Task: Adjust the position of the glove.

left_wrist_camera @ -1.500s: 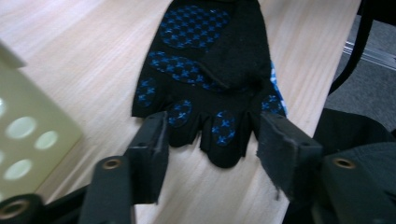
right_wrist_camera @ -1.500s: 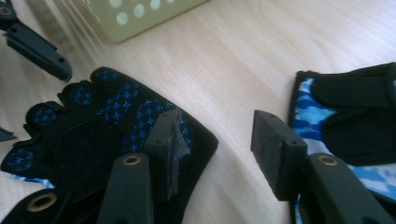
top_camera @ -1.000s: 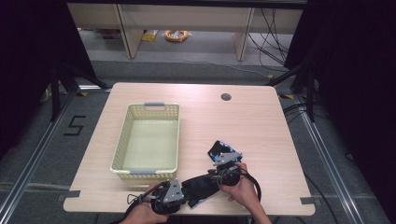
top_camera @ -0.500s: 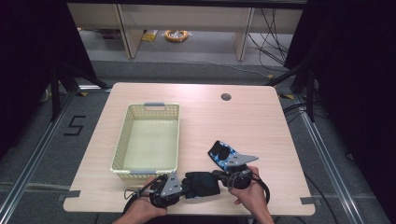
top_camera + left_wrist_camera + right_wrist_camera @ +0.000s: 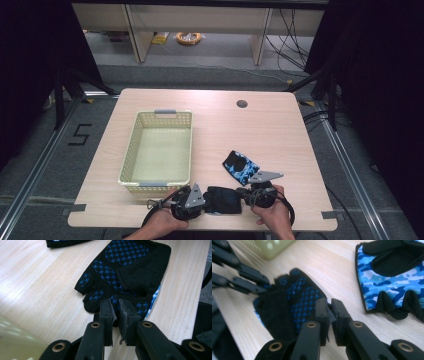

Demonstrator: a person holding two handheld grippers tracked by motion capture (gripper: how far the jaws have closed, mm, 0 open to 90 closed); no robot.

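Two grippers, left gripper (image 5: 202, 199) and right gripper (image 5: 245, 195), clenched on black glove (image 5: 125, 272) | worktop (image 5: 270, 130) | lift evenly, avoid stretching.

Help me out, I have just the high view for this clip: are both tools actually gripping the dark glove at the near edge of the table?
Observer: Yes. In the left gripper view the left tool is shut on the finger end of the dark glove.
Operator: And the right one?
Observer: The right tool is shut on that glove's edge.
Operator: Which side of it faces up?
Observer: The palm, black with blue grip dots.
Operator: And the second glove?
Observer: The camo glove lies back up, fingerless, untouched.
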